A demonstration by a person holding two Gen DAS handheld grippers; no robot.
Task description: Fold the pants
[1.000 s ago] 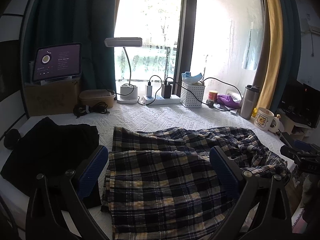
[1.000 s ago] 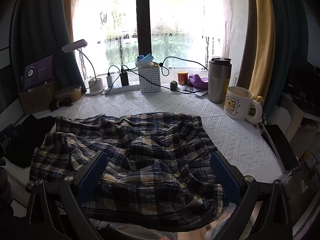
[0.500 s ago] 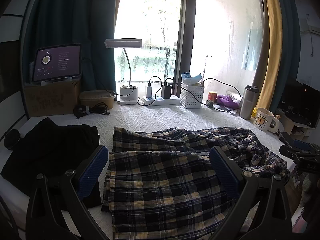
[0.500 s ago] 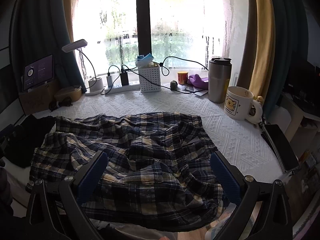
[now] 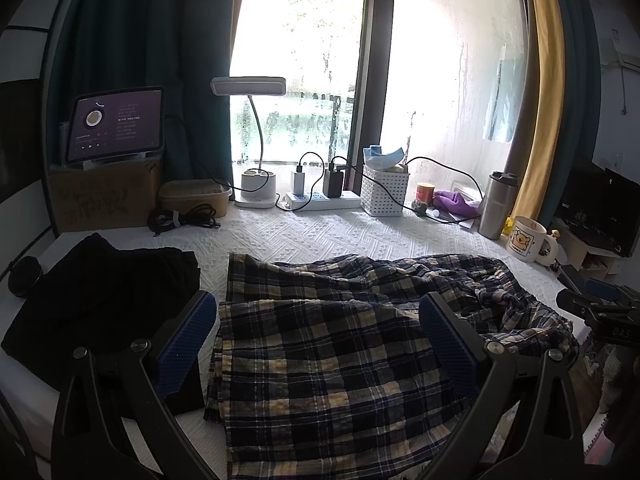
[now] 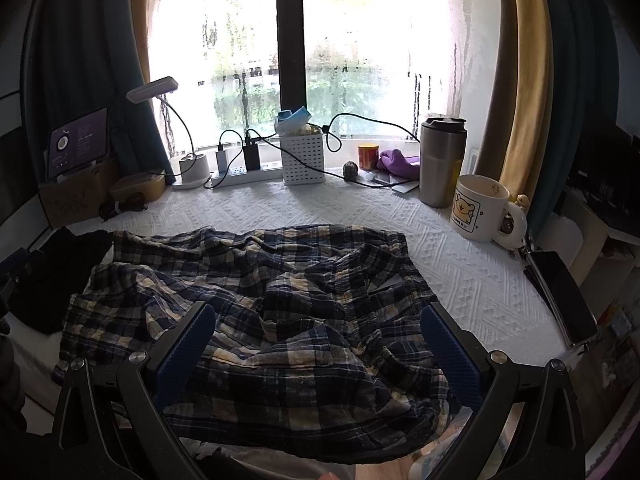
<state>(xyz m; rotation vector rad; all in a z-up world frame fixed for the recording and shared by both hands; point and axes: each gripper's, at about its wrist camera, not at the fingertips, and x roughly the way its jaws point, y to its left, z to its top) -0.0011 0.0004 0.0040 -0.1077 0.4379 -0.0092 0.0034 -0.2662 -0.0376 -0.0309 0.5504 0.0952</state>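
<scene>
Left hand-held gripper (image 5: 318,336), blue-padded jaws wide apart, hovers as before over the flatter end of the navy-and-cream plaid cotton pants (image 5: 344,344) on the white textured tablecloth (image 5: 320,236). Right hand-held gripper (image 6: 318,340), likewise spread, holds nothing. We note no change across the second: pants rumpled, folding unstarted.

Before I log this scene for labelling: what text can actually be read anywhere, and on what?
"DAS": on the right gripper, seen from the left wrist view.
"I LOVE U", faint: under the bear on the white mug.
Tablet screen: lines too small to read.
Cardboard box: print blurred.
Red can: label unreadable.
</scene>
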